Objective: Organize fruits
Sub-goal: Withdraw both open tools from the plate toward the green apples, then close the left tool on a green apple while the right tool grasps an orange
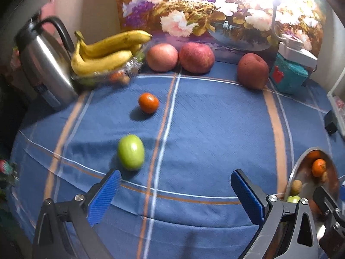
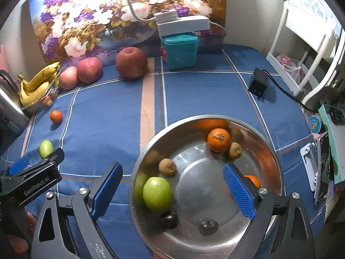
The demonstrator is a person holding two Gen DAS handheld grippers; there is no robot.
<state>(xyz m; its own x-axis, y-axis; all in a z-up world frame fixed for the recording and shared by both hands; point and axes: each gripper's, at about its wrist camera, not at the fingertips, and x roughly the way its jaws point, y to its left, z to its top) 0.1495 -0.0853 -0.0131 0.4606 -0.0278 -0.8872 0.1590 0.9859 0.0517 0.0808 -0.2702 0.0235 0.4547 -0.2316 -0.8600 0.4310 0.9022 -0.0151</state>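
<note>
1. Blue-padded left tongs (image 1: 175, 196) nearest in left wrist view, spread wide, holding nothing, low over the blue checked tabletop (image 1: 204, 118).
2. Green fruit (image 1: 130, 152) loose on the cloth just beyond the left pad, left of the tongs' centreline; long axis runs near-to-far, tilted slightly. Not between the pads yet.
3. Small orange fruit (image 1: 148, 103) farther back, also left of centre, well apart from the green one.
4. Judged next move: shift left tongs leftward and forward to straddle the green fruit; closing across its short axis looks easiest. Left tongs clearly nearer than right.
5. Right tongs (image 2: 172, 185) also wide and empty, hovering over the steel bowl (image 2: 269, 146) at the near right of the tabletop.
6. Bowl contents visible only in right wrist view: green fruit in bowl (image 2: 157, 191), orange (image 2: 218, 139), two brown fruits, two dark ones, another orange partly hidden behind the right pad.
7. Left wrist view catches just the bowl's edge at far right; gives better look at the far row: bananas (image 1: 107, 51) on a clear dish, three apples (image 1: 196, 57), kettle (image 1: 45, 64) at left.
8. Task judged partway: several fruits in bowl, two small ones and the far row outside it.
</note>
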